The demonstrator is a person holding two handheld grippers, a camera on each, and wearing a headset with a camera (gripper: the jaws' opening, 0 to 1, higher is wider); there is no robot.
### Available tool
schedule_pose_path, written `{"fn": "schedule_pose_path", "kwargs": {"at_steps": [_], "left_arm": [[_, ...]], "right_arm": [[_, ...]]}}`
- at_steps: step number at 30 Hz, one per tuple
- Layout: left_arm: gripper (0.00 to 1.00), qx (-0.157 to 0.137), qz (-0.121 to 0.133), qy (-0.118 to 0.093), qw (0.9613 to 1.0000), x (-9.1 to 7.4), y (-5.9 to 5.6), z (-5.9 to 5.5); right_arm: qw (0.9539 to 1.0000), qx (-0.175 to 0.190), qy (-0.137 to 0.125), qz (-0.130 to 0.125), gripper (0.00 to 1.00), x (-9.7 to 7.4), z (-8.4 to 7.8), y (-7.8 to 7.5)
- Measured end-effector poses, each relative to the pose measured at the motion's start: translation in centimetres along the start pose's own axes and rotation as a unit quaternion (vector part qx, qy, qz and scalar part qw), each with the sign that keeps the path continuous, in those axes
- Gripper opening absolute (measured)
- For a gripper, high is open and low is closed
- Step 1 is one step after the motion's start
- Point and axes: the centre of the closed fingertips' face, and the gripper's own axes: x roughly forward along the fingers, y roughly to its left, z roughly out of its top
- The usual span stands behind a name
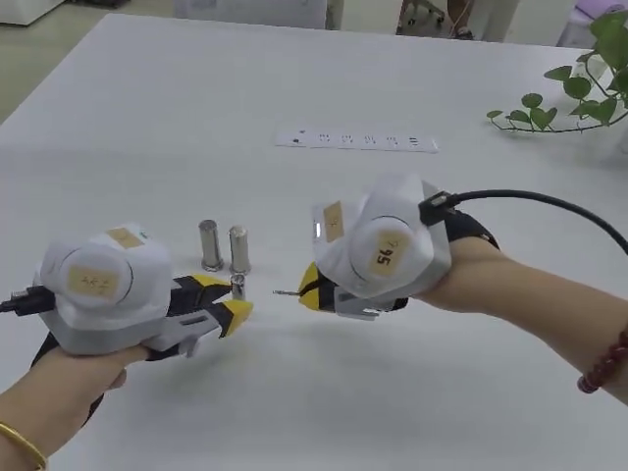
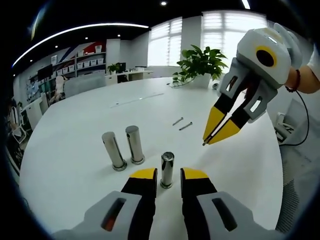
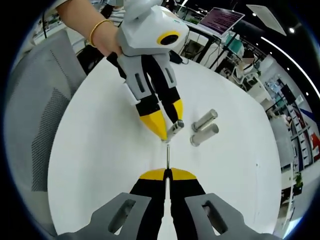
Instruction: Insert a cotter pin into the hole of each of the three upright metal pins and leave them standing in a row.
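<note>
— We're in an office, aren't we?
— We think so, an open-plan one. Far ahead of the left gripper we see desks in rows, a curved strip light overhead, and tall windows with blinds behind a potted plant.
— And we're at a big white table with a power strip lying on it beyond both grippers.
— Off to one side of the right gripper we make out a grey mesh chair, and far ahead a lit monitor.
</note>
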Motion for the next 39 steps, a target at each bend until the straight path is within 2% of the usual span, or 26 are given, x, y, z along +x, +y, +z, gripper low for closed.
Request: {"fn": "schedule_pose_path", "kwargs": {"at_steps": [5,12,16,22,26,29,33,39], "left_arm": [[0.15,0.004,0.006,0.005,1.0000,0.3,0.2,-0.4],[0.12,0.004,0.006,0.004,1.0000,0.7,0.0,-0.4],[0.08,-0.002,0.014,0.003,0.9999,0.6,0.3,-0.4],[0.08,-0.013,0.021,-0.001,0.9997,0.7,0.4,-0.4],[0.08,-0.019,0.037,-0.002,0.9991,0.6,0.4,-0.4],[0.08,-0.043,0.056,-0.004,0.9975,0.5,0.5,-0.4],[0.08,-0.035,0.081,0.001,0.9961,0.6,0.6,-0.3],[0.08,-0.069,0.114,0.000,0.9911,0.7,0.9,-0.4]], "right_arm": [[0.9998,-0.016,0.009,-0.005,0.02,0.4,-0.1,-0.1],[0.9998,-0.017,0.005,-0.006,0.02,0.7,0.4,-0.3],[0.9997,-0.022,0.008,-0.005,0.02,0.9,0.6,-0.3],[0.9998,-0.019,0.006,-0.004,0.02,1.2,0.8,-0.3],[0.9999,-0.013,0.005,-0.007,0.02,1.3,1.0,-0.3],[0.9999,-0.004,0.003,-0.009,0.02,1.5,1.1,-0.3],[0.9999,0.004,0.003,-0.015,0.02,1.7,1.2,-0.6],[0.9996,0.012,0.007,-0.023,0.02,1.9,1.2,-1.0]]}}
